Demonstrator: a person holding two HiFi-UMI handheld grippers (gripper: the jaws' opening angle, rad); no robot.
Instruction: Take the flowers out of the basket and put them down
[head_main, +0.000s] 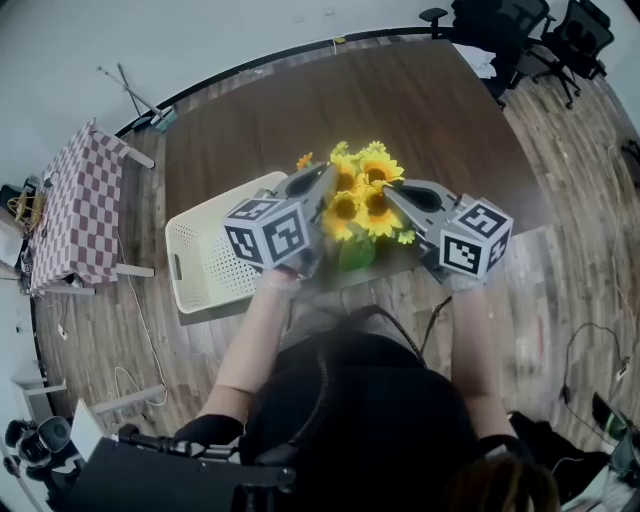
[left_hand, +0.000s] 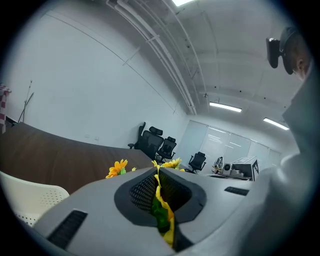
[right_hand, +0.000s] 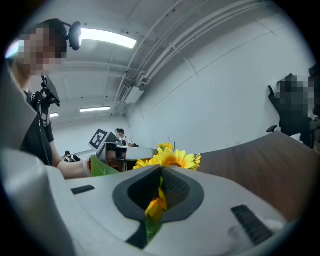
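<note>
Both tools were clamped on the flowers (head_main: 365, 190) at this point. The left tool (head_main: 322, 185) came in from the left side of the bunch and the right tool (head_main: 395, 195) from the right, so the sunflowers sat squeezed between the two tips in the head view.

In the left gripper view the jaws of that tool (left_hand: 159, 195) were pressed together, with yellow petals and a bit of green leaf pinched in the slot. It was the same on the right (right_hand: 157, 192): jaws closed tight on a yellow petal and a green strip, with the sunflower heads (right_hand: 172, 159) poking up just past the tips.

The bunch was out of the basket (head_main: 205, 262). The white perforated basket was on the dark brown worktop (head_main: 300, 110), to the left of the flowers, and the left tool's marker cube overlapped its right edge in the picture. The flowers were over the near edge of the worktop, with their green stems hanging down between my two arms. I couldn't tell whether the stems touched the worktop.

Other stuff around: black office chairs (head_main: 520, 35) at the far right corner and a red checked cloth (head_main: 70, 215) off to the left.
</note>
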